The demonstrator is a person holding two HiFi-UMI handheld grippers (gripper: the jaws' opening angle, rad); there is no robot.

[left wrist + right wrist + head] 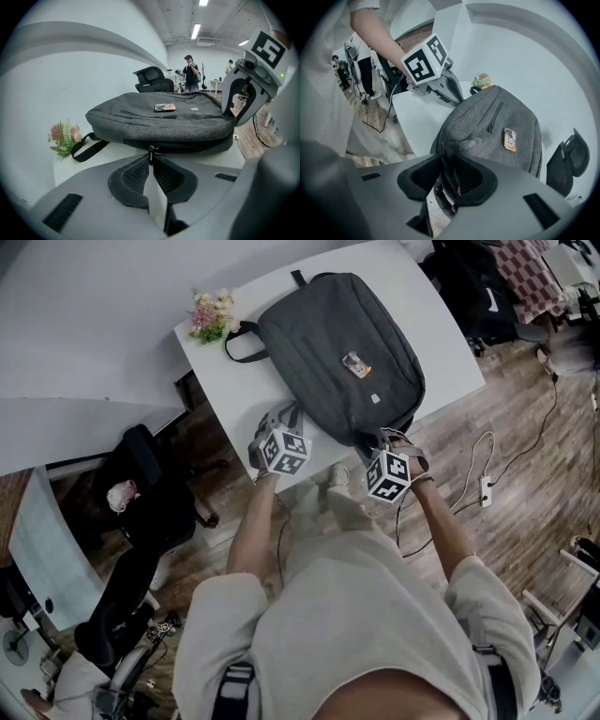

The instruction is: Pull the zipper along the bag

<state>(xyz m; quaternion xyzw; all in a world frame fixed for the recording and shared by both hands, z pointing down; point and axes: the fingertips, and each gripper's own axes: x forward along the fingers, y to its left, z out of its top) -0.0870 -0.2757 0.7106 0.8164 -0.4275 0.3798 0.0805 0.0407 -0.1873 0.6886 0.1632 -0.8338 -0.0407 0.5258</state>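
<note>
Zipper pull (pixel 151 150) sits pinched in your left gripper (pixel 151 158), right gripper (pixel 448 177) clamps the bag (pixel 487 136); sliding seemingly remains.

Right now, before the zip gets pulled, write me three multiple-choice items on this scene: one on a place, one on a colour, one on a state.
1. Where do the flowers stand?
A) on the backpack
B) on the table, by the backpack's strap
C) on the floor

2. What colour is the backpack?
A) dark grey
B) red
C) white

3. How are the left tongs?
A) wide open and empty
B) shut on the flowers
C) shut on the zipper pull

Key: 1 B, the head view shows them on the table's corner next to the strap. 2 A, every view shows dark grey cloth. 3 C, the left gripper view shows the pull pinched between the pads.
</note>
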